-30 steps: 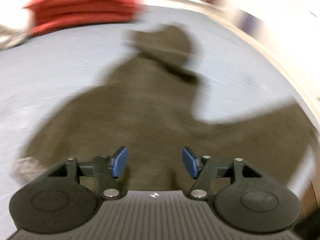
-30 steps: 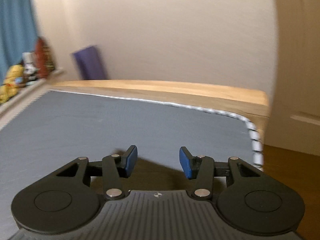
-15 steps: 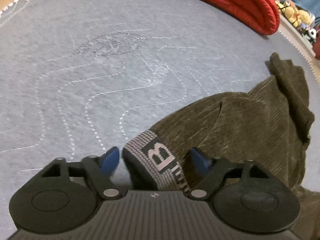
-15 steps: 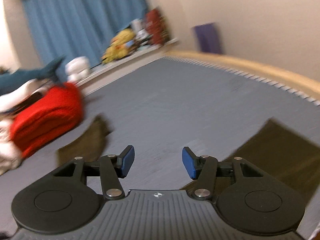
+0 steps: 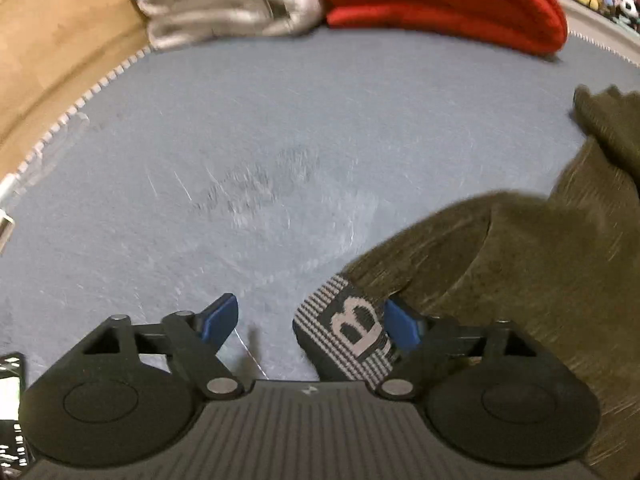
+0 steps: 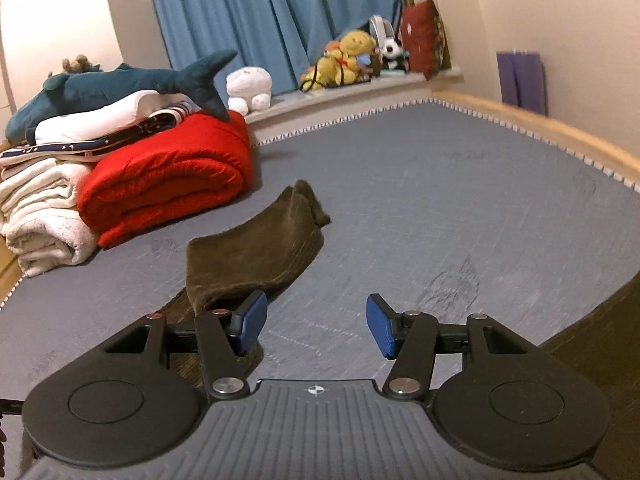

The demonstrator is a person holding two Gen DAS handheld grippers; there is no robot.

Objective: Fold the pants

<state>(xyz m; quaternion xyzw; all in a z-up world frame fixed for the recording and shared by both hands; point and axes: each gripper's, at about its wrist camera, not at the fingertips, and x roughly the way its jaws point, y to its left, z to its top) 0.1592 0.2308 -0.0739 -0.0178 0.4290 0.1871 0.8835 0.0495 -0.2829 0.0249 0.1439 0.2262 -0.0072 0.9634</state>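
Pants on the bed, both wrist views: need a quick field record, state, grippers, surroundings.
pants: olive corduroy, lying loosely folded on the grey mattress
waistband: striped elastic with lettering, between the left pads, not pinched
left gripper: open, jaws have just been opening
right gripper: open, nothing between the pads
beside: red quilt, white blankets
on the stack: shark plush

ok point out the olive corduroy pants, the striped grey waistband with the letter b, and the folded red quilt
olive corduroy pants (image 6: 260, 256), right wrist view, middle of the raised folded leg
striped grey waistband (image 5: 344, 336), left wrist view, on the letter b
folded red quilt (image 6: 168, 176), right wrist view, front of the roll
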